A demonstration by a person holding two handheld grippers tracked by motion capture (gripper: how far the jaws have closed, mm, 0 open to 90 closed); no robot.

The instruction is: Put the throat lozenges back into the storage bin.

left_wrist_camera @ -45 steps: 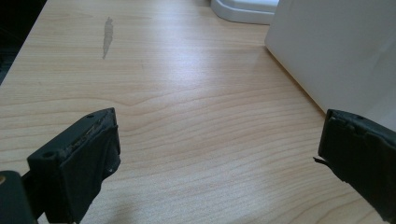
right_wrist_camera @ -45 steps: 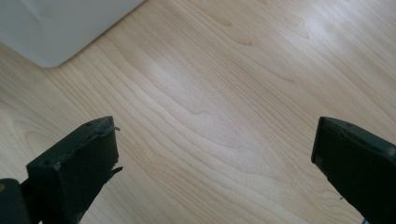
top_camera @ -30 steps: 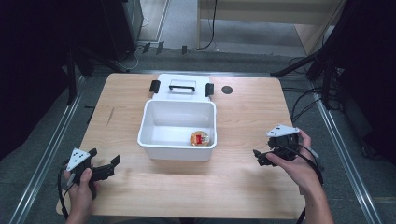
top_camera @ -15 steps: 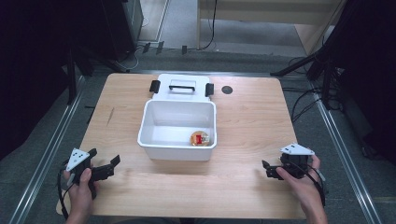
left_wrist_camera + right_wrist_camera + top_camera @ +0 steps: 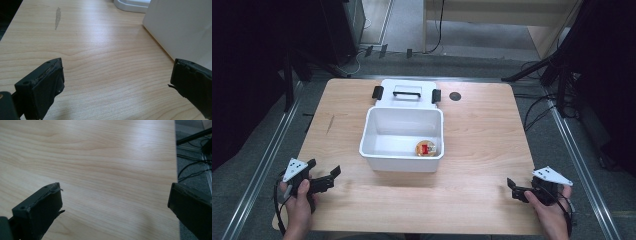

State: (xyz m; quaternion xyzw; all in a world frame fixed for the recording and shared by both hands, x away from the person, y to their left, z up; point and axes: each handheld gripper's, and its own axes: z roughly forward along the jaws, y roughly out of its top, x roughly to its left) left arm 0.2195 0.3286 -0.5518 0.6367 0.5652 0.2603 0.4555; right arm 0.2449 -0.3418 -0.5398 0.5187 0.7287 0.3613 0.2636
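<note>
Bin (image 5: 402, 137) sits mid-worktop (image 5: 482, 135), nearer the far edge, its lid (image 5: 407, 92) touching behind it. A small round red-and-yellow item (image 5: 426, 148) lies in the bin's near right corner. I see my left claw (image 5: 329, 177) at the near left corner, my right claw (image 5: 514, 187) at the near right; both gape wide, empty.
</note>
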